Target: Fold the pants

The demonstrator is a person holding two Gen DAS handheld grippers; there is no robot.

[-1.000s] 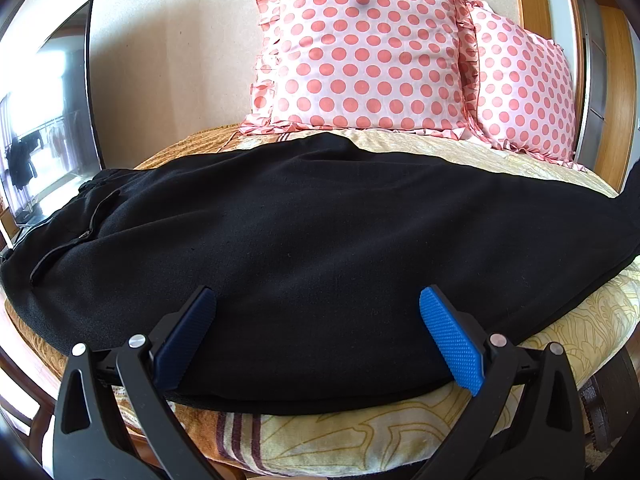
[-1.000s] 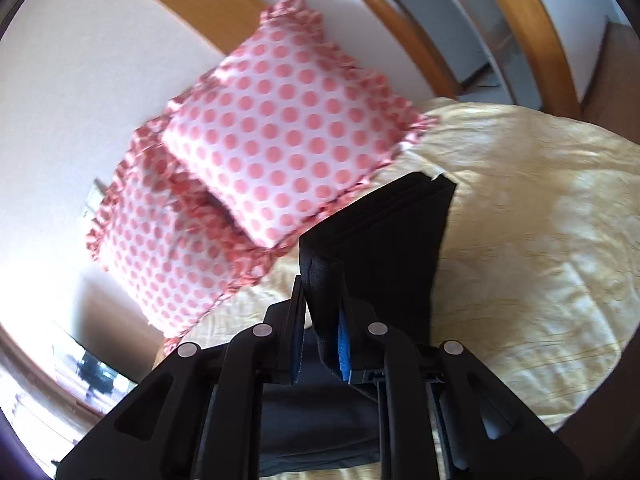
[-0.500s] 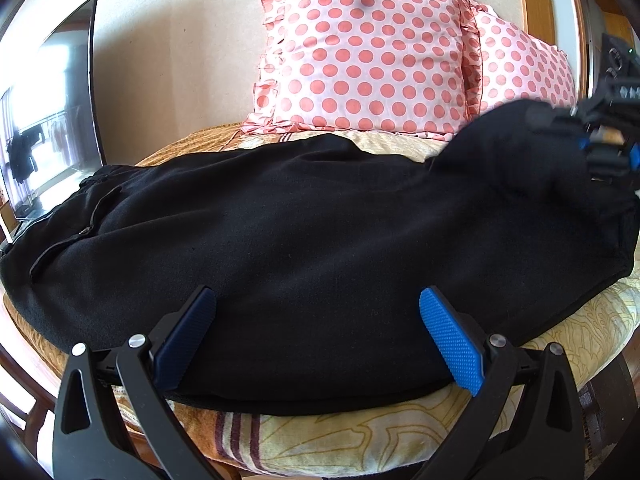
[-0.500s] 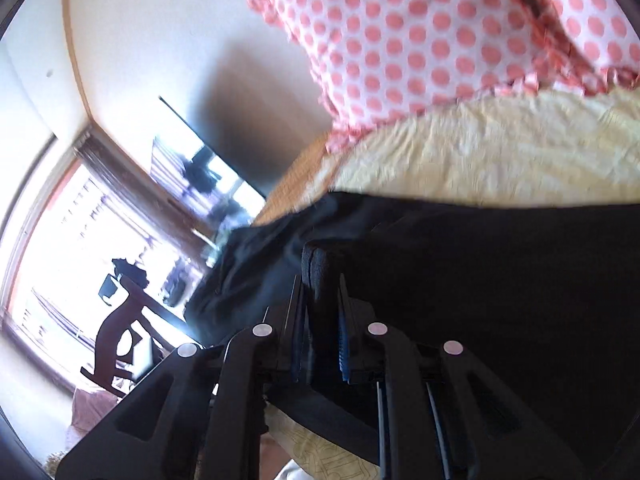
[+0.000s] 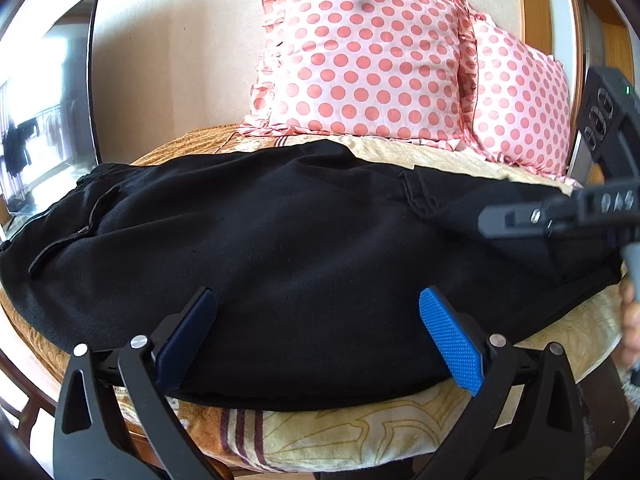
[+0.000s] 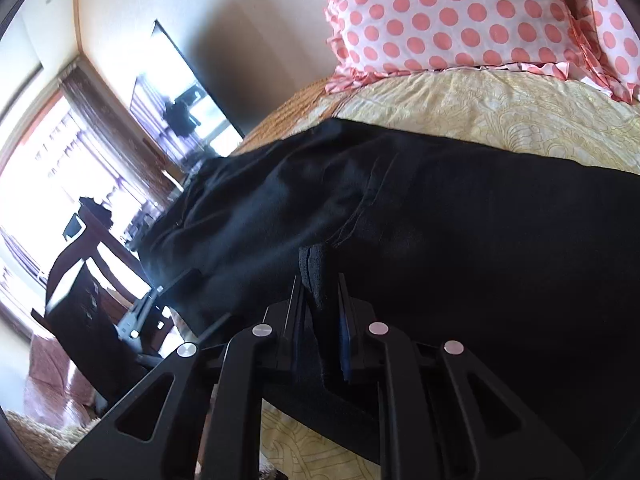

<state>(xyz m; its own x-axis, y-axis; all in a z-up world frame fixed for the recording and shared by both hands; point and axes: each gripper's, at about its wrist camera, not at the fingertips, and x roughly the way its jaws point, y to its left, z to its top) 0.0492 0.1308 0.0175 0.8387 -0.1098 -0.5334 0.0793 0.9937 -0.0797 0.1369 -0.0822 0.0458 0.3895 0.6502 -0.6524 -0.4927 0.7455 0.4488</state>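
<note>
**Black pants spread on the bed, one end pinched in the right tongs**

The black pants (image 5: pixel 280 248) lie lengthwise across the bed (image 5: pixel 360 428), on its pale yellow patterned cover, directly ahead of the left tongs (image 5: pixel 316 336). Their waistband end with the zipper sits off to the left of those tongs, toward the bed's edge. The other end is doubled back onto the cloth, with a seamed edge showing near the middle.

The right tongs (image 6: pixel 320 312) are closed narrow on a thick bunch of the pants' fabric, which stands up between the two pads. In the left wrist view the same tongs reach in from the right side, low over the pants, with a bit of the person's hand (image 5: pixel 630 320) visible at the frame's edge.

The left tongs stand wide, holding nothing, their blue pads over the near edge of the pants; whether they touch the cloth cannot be told.

Beyond the pants, two pink polka-dot pillows (image 5: pixel 368 64) lean against the wall. A dark screen (image 5: pixel 52 108) stands far left of the left tongs.
</note>
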